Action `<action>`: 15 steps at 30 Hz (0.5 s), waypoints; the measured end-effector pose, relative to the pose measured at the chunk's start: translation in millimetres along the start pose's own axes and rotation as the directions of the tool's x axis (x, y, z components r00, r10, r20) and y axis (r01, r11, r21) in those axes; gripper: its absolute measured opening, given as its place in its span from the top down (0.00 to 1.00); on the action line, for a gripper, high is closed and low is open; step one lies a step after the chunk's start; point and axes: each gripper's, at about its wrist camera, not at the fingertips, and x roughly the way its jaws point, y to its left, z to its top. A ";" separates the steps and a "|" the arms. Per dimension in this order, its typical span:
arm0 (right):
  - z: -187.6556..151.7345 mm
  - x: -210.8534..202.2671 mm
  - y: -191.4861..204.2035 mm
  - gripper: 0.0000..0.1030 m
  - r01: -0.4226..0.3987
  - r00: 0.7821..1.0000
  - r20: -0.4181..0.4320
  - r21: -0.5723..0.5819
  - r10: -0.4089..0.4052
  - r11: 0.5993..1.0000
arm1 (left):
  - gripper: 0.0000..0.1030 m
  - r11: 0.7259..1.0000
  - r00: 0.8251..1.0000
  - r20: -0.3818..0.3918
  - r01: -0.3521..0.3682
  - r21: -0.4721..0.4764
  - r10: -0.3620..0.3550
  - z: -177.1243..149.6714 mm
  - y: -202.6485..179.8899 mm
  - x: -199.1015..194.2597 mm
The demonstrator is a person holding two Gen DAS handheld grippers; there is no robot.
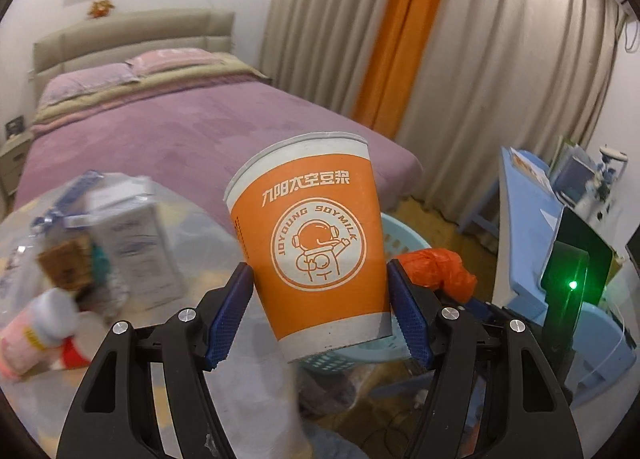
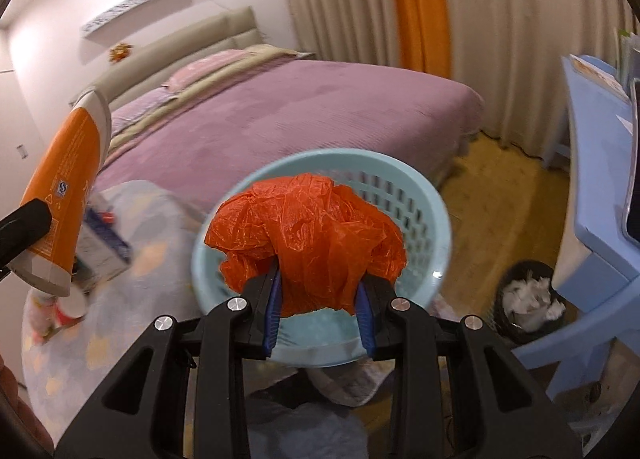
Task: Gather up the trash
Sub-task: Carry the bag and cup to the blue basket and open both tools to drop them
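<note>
My left gripper [image 1: 320, 311] is shut on an orange and white paper soy milk cup [image 1: 312, 243], held upright in the air; the cup also shows at the left of the right wrist view [image 2: 60, 195]. My right gripper [image 2: 318, 307] is shut on a crumpled orange plastic bag [image 2: 308, 235], held above a light blue slotted basket [image 2: 424, 219]. The bag [image 1: 436, 271] and the basket [image 1: 400, 235] show behind the cup in the left wrist view. More trash, a white carton [image 1: 136, 243] and a pink bottle [image 1: 36, 331], lies on a round pale table [image 1: 224, 339] at the left.
A bed with a purple cover [image 2: 280, 123] fills the background. A blue desk [image 2: 596, 187] stands at the right, with a black bin of white paper [image 2: 528, 303] under it. Curtains [image 2: 500, 19] hang behind. The floor is wood.
</note>
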 end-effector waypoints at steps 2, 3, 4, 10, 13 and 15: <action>-2.0 13.5 -7.0 0.72 0.019 0.999 -0.028 0.012 -0.019 1.000 | 0.36 1.000 0.999 -0.028 0.017 0.005 -0.017 -0.8 -5.5 18.2; -2.3 18.0 -7.8 0.72 0.024 0.999 -0.039 0.014 -0.024 1.000 | 0.36 1.000 0.999 -0.037 0.023 0.007 -0.023 -3.6 -8.9 22.5; -3.7 24.2 -9.4 0.72 0.033 0.998 -0.053 0.014 -0.033 0.999 | 0.36 0.999 0.998 -0.054 0.030 0.012 -0.030 -4.7 -10.5 32.1; -13.4 49.6 -17.0 0.70 0.073 0.992 -0.104 0.002 -0.073 0.997 | 0.36 0.999 0.990 -0.133 0.043 0.001 -0.043 -14.8 -14.0 71.4; -15.2 54.3 -15.6 0.69 0.080 0.990 -0.115 -0.012 -0.081 0.997 | 0.36 0.999 0.987 -0.155 0.043 -0.006 -0.044 -18.7 -14.9 81.9; -15.8 55.4 -16.5 0.56 0.072 0.990 -0.121 -0.010 -0.073 0.997 | 0.36 0.999 0.985 -0.165 0.049 -0.009 -0.049 -20.7 -11.2 82.6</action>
